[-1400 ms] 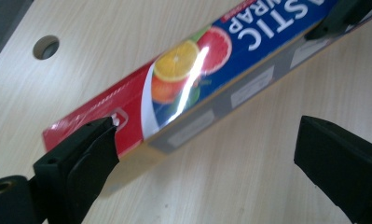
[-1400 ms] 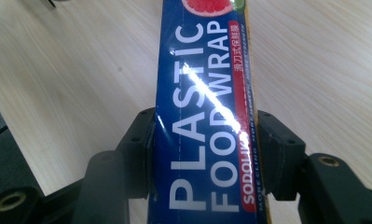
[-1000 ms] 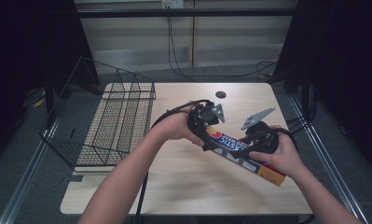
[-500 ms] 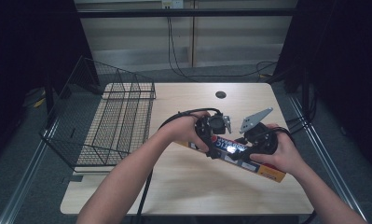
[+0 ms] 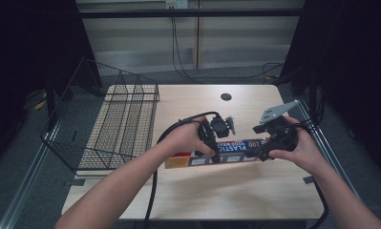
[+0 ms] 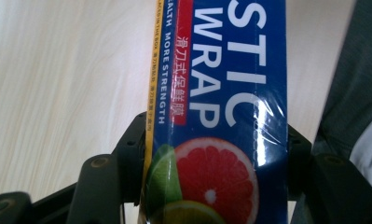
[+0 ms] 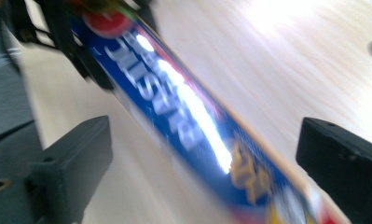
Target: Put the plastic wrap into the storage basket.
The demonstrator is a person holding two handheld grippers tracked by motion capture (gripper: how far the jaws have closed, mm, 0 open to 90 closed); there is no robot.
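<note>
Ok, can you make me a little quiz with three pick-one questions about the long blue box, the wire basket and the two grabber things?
1. Where is the black wire mesh basket?
A. at the table's left side
B. at the table's right side
C. on top of the box

2. What is the main colour of the long cardboard plastic wrap box?
A. green
B. blue
C. white

3. How is the right gripper?
A. clamped on the basket
B. shut with nothing in it
C. open, with the box between its jaws

Answers:
1 A: in the high view the basket sits left of both hands.
2 B: its printed face is blue with white letters; the left gripper is shut on it, over a grapefruit picture.
3 C: in the right gripper view the black jaws stand wide apart beside the box.
</note>
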